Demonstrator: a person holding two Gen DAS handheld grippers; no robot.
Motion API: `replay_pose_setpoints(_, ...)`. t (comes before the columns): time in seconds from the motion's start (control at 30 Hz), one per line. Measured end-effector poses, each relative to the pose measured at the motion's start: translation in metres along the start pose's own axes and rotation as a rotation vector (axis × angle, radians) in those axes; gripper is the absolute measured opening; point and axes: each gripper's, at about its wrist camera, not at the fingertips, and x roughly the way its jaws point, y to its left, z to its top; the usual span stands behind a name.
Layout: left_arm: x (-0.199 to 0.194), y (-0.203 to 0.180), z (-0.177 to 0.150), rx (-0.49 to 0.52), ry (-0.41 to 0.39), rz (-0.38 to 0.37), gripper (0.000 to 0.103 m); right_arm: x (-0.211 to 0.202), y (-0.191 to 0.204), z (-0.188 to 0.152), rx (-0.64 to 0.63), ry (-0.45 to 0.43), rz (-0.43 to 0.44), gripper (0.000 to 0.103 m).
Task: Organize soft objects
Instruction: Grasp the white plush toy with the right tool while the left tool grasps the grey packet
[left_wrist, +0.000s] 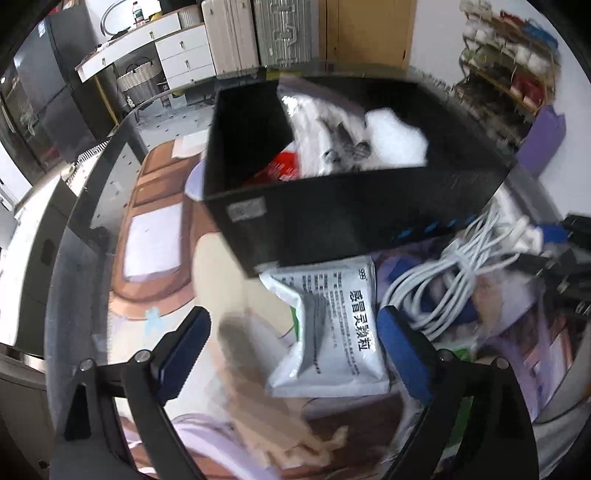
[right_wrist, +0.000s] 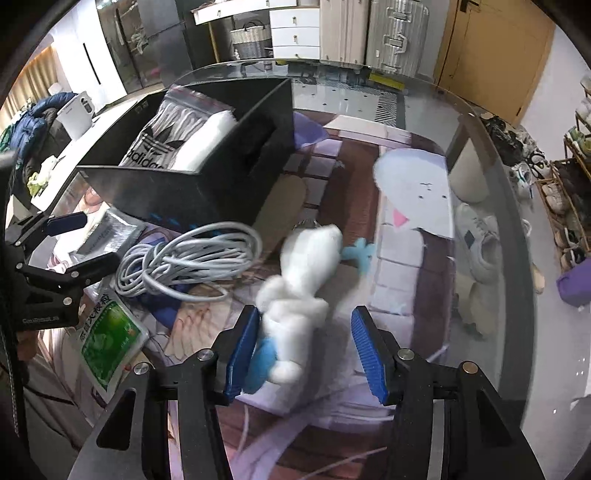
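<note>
Right wrist view: "adidas" bag (right_wrist: 155, 147) in box (right_wrist: 177, 192) (both tools agape, empty).

R gripper (right_wrist: 304, 350) wide open w/ white plush toy (right_wrist: 299, 277) btwn fingers, touching left one.

White plush toy (right_wrist: 299, 291) beside black box (right_wrist: 177, 192)

The left claw (left_wrist: 293, 347) is spread wide, blue pads (left_wrist: 400, 354) well apart and gripping nothing. The right claw (right_wrist: 303, 349) is also spread wide; its left pad (right_wrist: 240, 354) touches something, its right pad (right_wrist: 369, 354) stands free
</note>
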Motion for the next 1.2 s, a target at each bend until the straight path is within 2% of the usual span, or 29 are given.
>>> replay_pose_setpoints(0.2, -0.001, -0.003, -0.005, 0.036, -0.016, -0.004, 0.091, -0.005, -0.01, 0.004, 0.056, -0.032, 0.013, 0.054)
replay_pose_setpoints(0.27, -0.002, -0.005, -0.003, 0.043, -0.02, 0.004, 0.091, -0.002, -0.008, 0.007, 0.048, -0.033, 0.001, 0.057)
replay_pose_setpoints(0.43, -0.001, -0.01, 0.001, 0.047, -0.027, 0.022, 0.091, 0.014, -0.003, 0.014, 0.026, -0.021, -0.019, 0.056)
replay_pose_setpoints(0.5, -0.002, -0.008, 0.0, 0.058, -0.032, -0.006, 0.082, 0.015, -0.001, 0.015, 0.01, -0.023, -0.021, 0.049)
replay_pose_setpoints(0.57, -0.003, -0.006, -0.003, 0.071, -0.03, -0.046, 0.065, 0.014, 0.001, 0.014, 0.002, -0.016, -0.013, 0.041)
replay_pose_setpoints(0.6, -0.005, -0.007, -0.004, 0.079, -0.031, -0.055, 0.062, 0.013, 0.003, 0.013, -0.007, -0.01, -0.007, 0.038)
replay_pose_setpoints(0.77, -0.012, -0.012, -0.009, 0.097, -0.037, -0.044, 0.04, 0.006, 0.013, 0.004, -0.04, 0.018, 0.033, 0.035)
replay_pose_setpoints(1.03, -0.025, -0.01, -0.016, 0.106, -0.009, -0.091, 0.031, -0.01, 0.035, -0.011, -0.124, 0.024, 0.076, 0.035)
replay_pose_setpoints(1.2, -0.04, -0.014, -0.019, 0.117, -0.045, -0.103, 0.03, -0.008, 0.044, -0.015, -0.155, 0.044, 0.062, 0.037)
